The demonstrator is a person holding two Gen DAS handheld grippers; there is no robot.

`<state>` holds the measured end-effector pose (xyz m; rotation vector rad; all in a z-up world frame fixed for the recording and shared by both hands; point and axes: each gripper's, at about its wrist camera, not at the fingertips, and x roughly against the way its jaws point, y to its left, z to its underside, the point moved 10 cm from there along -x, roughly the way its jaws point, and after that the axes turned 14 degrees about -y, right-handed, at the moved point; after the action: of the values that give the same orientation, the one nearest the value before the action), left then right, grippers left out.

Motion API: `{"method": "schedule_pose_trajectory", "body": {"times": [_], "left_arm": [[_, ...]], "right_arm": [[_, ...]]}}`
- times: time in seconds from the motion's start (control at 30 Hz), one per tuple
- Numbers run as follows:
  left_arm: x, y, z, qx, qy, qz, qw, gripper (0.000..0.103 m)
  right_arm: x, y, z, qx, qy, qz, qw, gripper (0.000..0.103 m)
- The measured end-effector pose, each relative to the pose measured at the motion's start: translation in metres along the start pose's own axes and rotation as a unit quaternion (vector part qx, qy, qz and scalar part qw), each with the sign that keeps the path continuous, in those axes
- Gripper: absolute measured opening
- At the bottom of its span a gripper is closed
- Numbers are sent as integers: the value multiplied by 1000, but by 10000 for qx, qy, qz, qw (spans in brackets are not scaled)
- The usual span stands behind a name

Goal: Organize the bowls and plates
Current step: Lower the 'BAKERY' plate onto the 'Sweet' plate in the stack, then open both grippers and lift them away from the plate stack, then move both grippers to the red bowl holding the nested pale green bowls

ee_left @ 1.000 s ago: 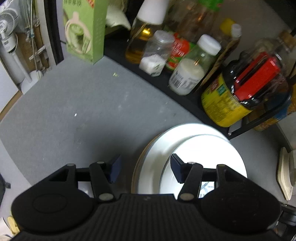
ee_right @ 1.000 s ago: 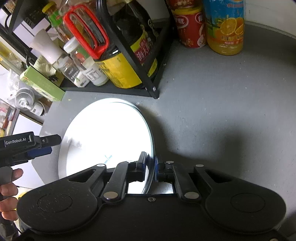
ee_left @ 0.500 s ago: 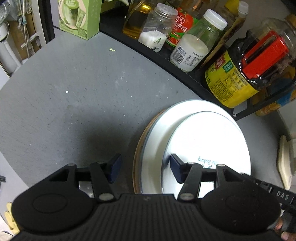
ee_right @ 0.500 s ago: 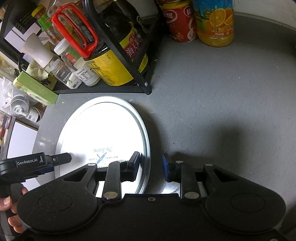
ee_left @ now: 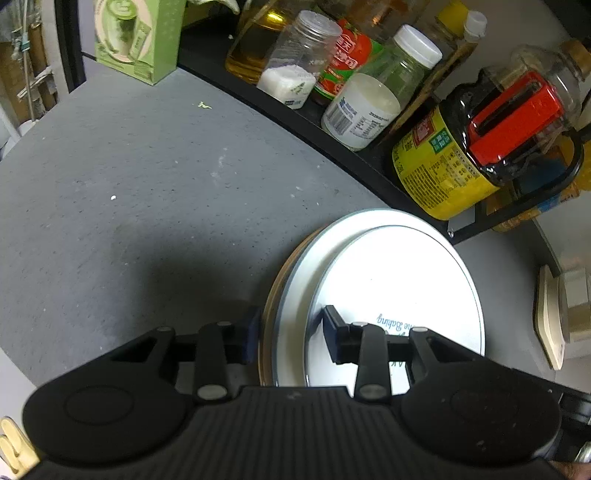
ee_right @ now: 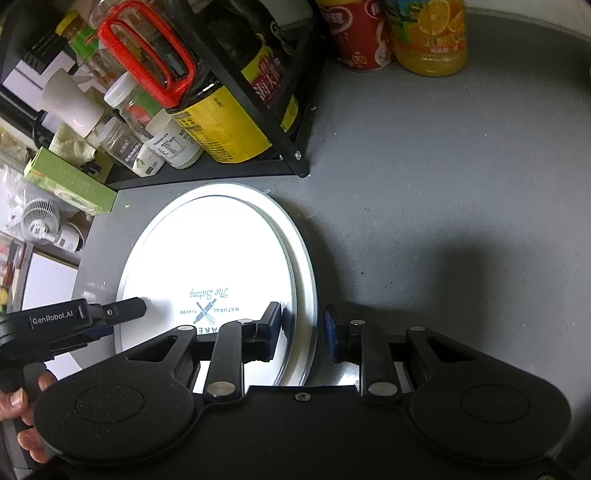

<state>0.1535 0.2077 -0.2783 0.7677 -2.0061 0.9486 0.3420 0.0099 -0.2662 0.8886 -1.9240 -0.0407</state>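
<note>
A small white plate (ee_left: 399,280) printed "The Baking" lies flat on a larger white plate (ee_left: 291,288), which sits on a brown-rimmed plate (ee_left: 270,295). My left gripper (ee_left: 291,332) straddles the left rim of this stack. Its jaws are closing, one finger outside the brown rim and the other over the white plates. In the right wrist view the printed plate (ee_right: 214,251) shows again. My right gripper (ee_right: 301,326) stands open astride its right rim, with a gap on each side. My left gripper (ee_right: 125,317) reaches in at that plate's left edge.
A black rack (ee_right: 295,162) behind the plates holds a dark jug with a red handle (ee_left: 513,118) and several jars and bottles. A green box (ee_left: 136,37) stands far left; a red can (ee_right: 354,33) and an orange bottle (ee_right: 428,33) stand beyond. Grey counter (ee_right: 443,184) surrounds the stack.
My right gripper let go of the printed plate's rim and opened. The plate now lies flat on the stack. My left jaws have narrowed around the stack's left rim.
</note>
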Motion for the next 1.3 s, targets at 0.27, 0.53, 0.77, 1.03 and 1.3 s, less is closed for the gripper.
{"method": "schedule_pose_trajectory", "body": {"times": [0.27, 0.53, 0.77, 1.03, 1.3], "left_arm": [[-9, -7, -6, -552, 290, -57, 9980, 42], [-4, -22, -18, -916, 103, -105, 9957, 58], [6, -45, -21, -1027, -90, -281, 9943, 67], [21, -78, -10, -999, -337, -244, 9941, 71], [42, -114, 8, -1134, -282, -4, 9932, 88]], "right_arm": [[5, -3, 2, -153, -62, 239, 9996, 39], [28, -4, -16, -17, -510, 217, 9985, 78], [55, -18, -33, -19, -906, 122, 9958, 99], [95, -39, -45, -45, -1258, -3, 9920, 103], [123, -54, -37, -26, -1327, -96, 9911, 103]]}}
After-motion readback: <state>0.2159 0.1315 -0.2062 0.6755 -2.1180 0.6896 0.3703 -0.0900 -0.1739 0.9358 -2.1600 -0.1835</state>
